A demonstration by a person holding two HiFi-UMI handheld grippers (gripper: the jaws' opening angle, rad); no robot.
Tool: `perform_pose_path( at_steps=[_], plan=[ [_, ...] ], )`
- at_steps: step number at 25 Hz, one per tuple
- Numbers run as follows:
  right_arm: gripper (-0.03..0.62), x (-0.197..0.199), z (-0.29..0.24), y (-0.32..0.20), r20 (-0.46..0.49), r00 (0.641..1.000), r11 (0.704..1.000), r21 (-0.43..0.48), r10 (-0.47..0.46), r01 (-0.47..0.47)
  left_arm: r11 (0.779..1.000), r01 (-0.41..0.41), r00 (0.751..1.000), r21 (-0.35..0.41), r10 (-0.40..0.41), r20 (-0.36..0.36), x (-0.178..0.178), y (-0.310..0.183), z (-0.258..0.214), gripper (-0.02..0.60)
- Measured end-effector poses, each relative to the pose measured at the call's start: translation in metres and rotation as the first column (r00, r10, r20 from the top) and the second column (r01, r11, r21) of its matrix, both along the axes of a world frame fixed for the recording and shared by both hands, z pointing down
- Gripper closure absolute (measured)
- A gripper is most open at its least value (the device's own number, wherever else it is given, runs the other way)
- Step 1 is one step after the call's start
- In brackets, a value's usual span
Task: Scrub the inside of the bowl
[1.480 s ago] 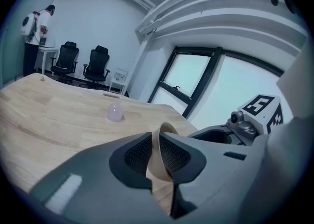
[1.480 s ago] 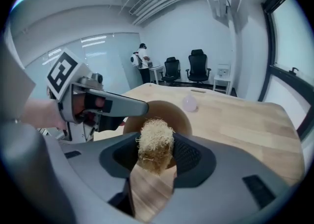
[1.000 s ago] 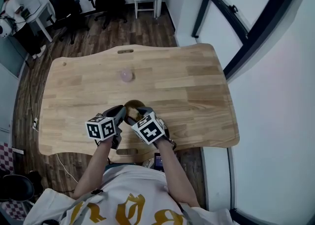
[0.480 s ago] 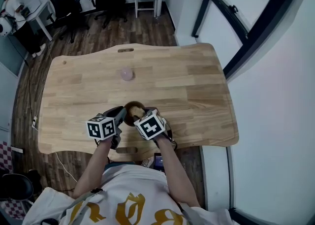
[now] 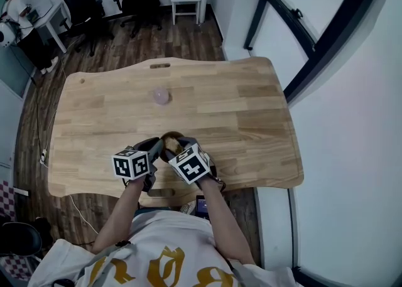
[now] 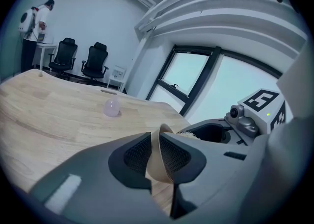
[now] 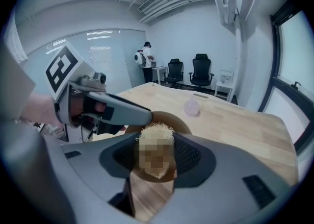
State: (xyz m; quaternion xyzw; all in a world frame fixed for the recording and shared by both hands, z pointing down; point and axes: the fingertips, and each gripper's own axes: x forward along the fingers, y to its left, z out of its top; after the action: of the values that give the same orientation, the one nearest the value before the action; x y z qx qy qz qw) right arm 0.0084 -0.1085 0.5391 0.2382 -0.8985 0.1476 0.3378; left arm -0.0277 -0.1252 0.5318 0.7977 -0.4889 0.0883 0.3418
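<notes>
Bowl (image 7: 176, 120), brown and rounded, sits at the wooden table's (image 5: 239, 110) near edge, rim pinched by your left gripper (image 6: 155, 142); your right gripper (image 7: 157, 152), clamping a pale fibrous scrubber (image 7: 156, 132), faces its hollow.

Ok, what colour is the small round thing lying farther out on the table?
Pale, translucent pink. The small round thing shows best in the left gripper view.
</notes>
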Motion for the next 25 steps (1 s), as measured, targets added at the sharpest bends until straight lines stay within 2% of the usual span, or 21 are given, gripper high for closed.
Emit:
perform_pose_path(
  at_steps=[4, 10, 15, 22, 25],
  plan=[
    [0.410, -0.005, 0.003, 0.007, 0.004, 0.996, 0.996, -0.025, -0.089, 0.089, 1.000, 0.013, 1.000, -0.008, -0.013, -0.008, -0.003, -0.003, 0.001, 0.538],
    [0.411, 0.004, 0.014, 0.011, -0.046, 0.991, 0.986, -0.119, -0.125, 0.119, 1.000, 0.018, 1.000, -0.021, -0.018, 0.014, -0.006, -0.008, 0.006, 0.538],
    [0.410, 0.005, 0.025, 0.013, -0.094, 0.985, 0.982, -0.138, -0.143, 0.129, 0.999, 0.014, 0.999, -0.029, -0.012, 0.042, -0.007, -0.010, 0.012, 0.538],
    [0.410, 0.015, 0.029, 0.002, -0.132, 0.989, 0.992, -0.117, -0.067, 0.052, 0.999, -0.002, 0.998, -0.037, 0.004, 0.065, -0.001, -0.013, 0.016, 0.538],
    [0.411, 0.023, 0.027, -0.013, -0.144, 0.990, 0.998, -0.068, -0.006, -0.004, 0.999, -0.009, 0.998, -0.046, 0.012, 0.057, 0.002, -0.014, 0.017, 0.538]
  ],
)
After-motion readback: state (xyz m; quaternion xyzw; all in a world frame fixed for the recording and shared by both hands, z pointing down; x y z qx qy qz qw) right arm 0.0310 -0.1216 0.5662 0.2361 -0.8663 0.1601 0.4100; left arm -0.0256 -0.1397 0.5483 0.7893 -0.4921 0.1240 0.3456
